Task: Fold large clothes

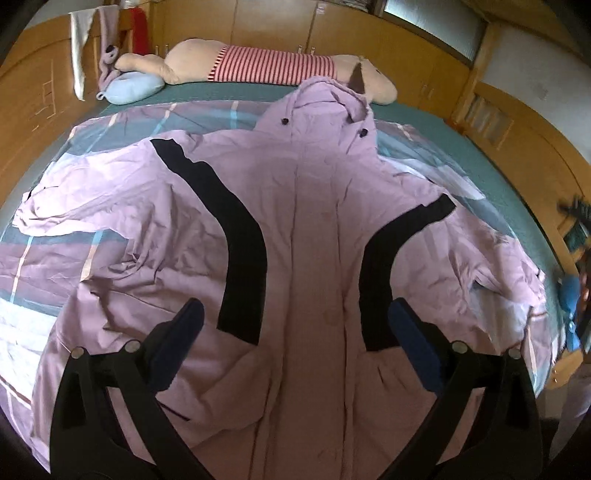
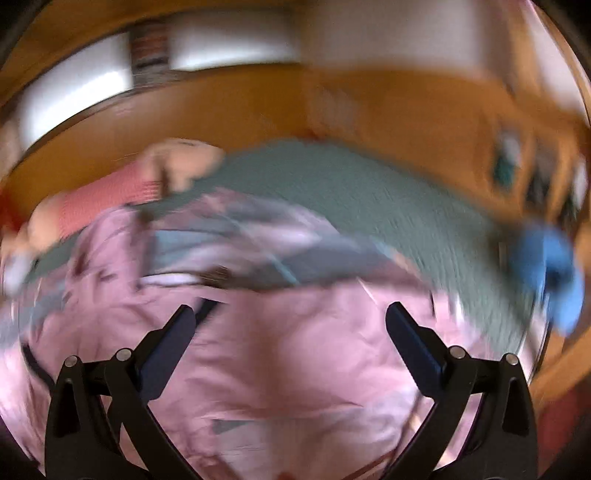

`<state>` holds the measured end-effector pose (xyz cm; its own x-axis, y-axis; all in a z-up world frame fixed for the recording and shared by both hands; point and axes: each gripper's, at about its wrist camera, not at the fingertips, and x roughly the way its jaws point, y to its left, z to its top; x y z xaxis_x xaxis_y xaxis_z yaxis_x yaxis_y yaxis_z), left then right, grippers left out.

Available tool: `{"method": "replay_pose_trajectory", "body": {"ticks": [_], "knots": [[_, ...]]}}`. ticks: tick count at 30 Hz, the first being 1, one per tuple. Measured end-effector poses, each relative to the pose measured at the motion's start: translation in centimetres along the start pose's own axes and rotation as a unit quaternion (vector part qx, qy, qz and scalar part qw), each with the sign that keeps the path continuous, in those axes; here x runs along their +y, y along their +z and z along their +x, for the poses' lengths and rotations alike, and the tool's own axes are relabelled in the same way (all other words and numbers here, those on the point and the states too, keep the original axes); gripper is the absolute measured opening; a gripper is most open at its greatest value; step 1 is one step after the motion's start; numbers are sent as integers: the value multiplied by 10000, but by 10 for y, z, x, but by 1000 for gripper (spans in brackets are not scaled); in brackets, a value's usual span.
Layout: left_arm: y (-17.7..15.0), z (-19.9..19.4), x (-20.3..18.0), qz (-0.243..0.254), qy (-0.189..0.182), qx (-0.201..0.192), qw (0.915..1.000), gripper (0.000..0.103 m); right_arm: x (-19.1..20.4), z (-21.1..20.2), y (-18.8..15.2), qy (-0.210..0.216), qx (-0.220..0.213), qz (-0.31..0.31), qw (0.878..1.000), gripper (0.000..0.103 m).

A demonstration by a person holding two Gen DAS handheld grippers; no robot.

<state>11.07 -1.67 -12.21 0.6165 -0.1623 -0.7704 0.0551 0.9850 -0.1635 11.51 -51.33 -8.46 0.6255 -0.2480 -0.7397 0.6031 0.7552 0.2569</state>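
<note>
A large pink hooded jacket (image 1: 306,229) with two curved black stripes lies spread flat, front up, on the bed, its hood pointing away from me and both sleeves stretched out to the sides. My left gripper (image 1: 295,310) hovers above the jacket's lower middle, fingers wide open and holding nothing. The right wrist view is heavily blurred. In it my right gripper (image 2: 291,314) stands open over pink jacket fabric (image 2: 288,369), with nothing between its fingers.
The bed has a green cover (image 1: 480,173) and a plaid blanket (image 1: 122,125) under the jacket. A striped plush toy (image 1: 266,66) and a light blue pillow (image 1: 131,86) lie along the far edge. Wooden cabinets (image 1: 266,22) surround the bed. A blue object (image 2: 550,273) sits at the right edge.
</note>
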Motion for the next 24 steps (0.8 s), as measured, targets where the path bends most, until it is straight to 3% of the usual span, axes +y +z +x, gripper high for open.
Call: {"method": "replay_pose_trajectory", "body": {"ticks": [1,3,4,6,11,13,15,16,17,18,19,21,23,24], "knots": [[0,6,-2,-19,9,43,10000,101,-40,20,1,200,491,923,9943,102],[0,21,-8,-13,-59,280,9996,101,-101,44,-14,581,928,2495,9622,102],[-2,26,-9,-8,-75,362,9993,101,-124,55,-26,488,1201,3062,9431,102],[-3,40,-15,-3,-104,543,9985,101,-139,70,-39,521,1529,3405,9262,101],[-9,48,-31,50,-196,744,9970,101,-119,104,-41,528,1788,2806,9415,101],[-11,45,-36,187,-210,736,9969,101,-114,120,-41,549,1866,2750,9416,97],[-12,40,-41,412,-96,660,9969,101,-110,143,-41,527,1949,2775,9393,70],[-13,38,-42,501,-29,616,9968,101,-108,150,-40,371,1894,2744,9420,65],[-12,35,-42,573,34,578,9967,101,-107,151,-36,250,1719,2733,9461,52],[-12,33,-43,643,104,544,9964,101,-111,146,-34,250,1532,2732,9494,23],[-11,32,-41,671,137,528,9963,101,-109,139,-32,333,1283,2765,9518,13],[-9,27,-36,635,157,511,9965,101,-91,109,-20,395,573,2701,9603,7],[-7,24,-28,531,148,497,9972,101,-57,74,-6,519,-113,2133,9755,6],[-5,22,-23,443,147,504,9976,101,-27,47,0,593,-563,1550,9845,6]]}}
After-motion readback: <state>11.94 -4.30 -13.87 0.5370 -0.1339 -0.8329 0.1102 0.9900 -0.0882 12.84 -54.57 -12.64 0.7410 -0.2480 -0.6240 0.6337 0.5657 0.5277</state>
